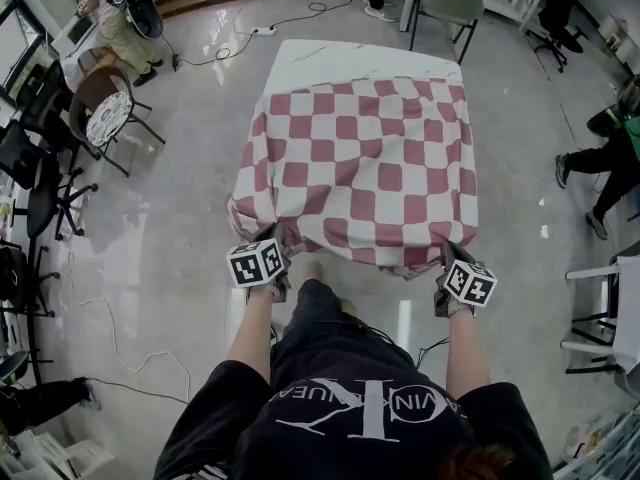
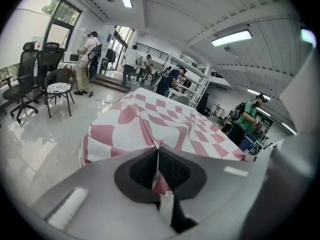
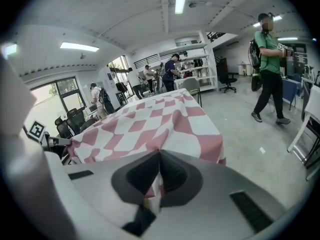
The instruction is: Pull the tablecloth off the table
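Note:
A red-and-white checked tablecloth covers most of a white table, whose far strip lies bare. My left gripper is shut on the cloth's near left corner. My right gripper is shut on the near right corner. The near edge hangs stretched between them, off the table's front. In the left gripper view the tablecloth runs into the closed jaws of the left gripper, with a fold pinched between the pads. The right gripper view shows the tablecloth pinched in the right gripper the same way.
Office chairs stand on the glossy floor at the left, a grey chair behind the table. A person's legs are at the right, and a white chair at the near right. Cables trail on the floor.

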`<act>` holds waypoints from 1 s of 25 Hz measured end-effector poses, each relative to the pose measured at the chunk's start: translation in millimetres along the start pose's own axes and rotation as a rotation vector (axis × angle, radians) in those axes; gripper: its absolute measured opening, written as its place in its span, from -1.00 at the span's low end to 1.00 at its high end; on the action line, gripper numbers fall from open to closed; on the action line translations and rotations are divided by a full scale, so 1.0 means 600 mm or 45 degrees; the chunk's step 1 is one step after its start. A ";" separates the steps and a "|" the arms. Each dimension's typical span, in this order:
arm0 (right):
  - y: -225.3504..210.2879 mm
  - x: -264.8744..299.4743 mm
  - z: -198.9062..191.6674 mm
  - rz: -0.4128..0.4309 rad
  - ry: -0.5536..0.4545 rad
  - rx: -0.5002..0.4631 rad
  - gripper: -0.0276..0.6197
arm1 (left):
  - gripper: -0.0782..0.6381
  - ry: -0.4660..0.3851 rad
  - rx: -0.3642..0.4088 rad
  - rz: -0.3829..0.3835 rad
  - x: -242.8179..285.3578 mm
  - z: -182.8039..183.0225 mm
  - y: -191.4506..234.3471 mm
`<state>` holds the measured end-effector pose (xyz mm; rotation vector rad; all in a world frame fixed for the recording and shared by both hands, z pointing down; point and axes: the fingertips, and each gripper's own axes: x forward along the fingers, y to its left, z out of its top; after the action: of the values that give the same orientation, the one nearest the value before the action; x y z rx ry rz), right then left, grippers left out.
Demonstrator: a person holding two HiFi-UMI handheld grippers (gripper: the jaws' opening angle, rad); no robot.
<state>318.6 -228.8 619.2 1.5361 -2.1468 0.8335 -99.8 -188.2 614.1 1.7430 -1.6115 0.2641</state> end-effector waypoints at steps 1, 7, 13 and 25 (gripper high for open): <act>0.004 -0.005 0.002 0.006 -0.004 -0.008 -0.89 | -0.74 -0.008 -0.001 -0.003 -0.007 0.002 -0.001; 0.016 -0.039 -0.018 0.025 -0.026 -0.017 -0.89 | -0.74 -0.020 0.012 -0.019 -0.043 -0.017 -0.001; 0.028 -0.073 -0.060 0.013 -0.035 0.009 -0.89 | -0.74 -0.012 0.028 -0.047 -0.083 -0.047 0.007; 0.094 -0.171 -0.136 0.016 -0.113 0.108 -0.89 | -0.74 -0.009 0.073 -0.100 -0.191 -0.104 0.023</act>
<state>297.1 -88.3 604.9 1.6321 -2.2116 0.8866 -114.7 -59.4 594.6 1.8477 -1.5502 0.2690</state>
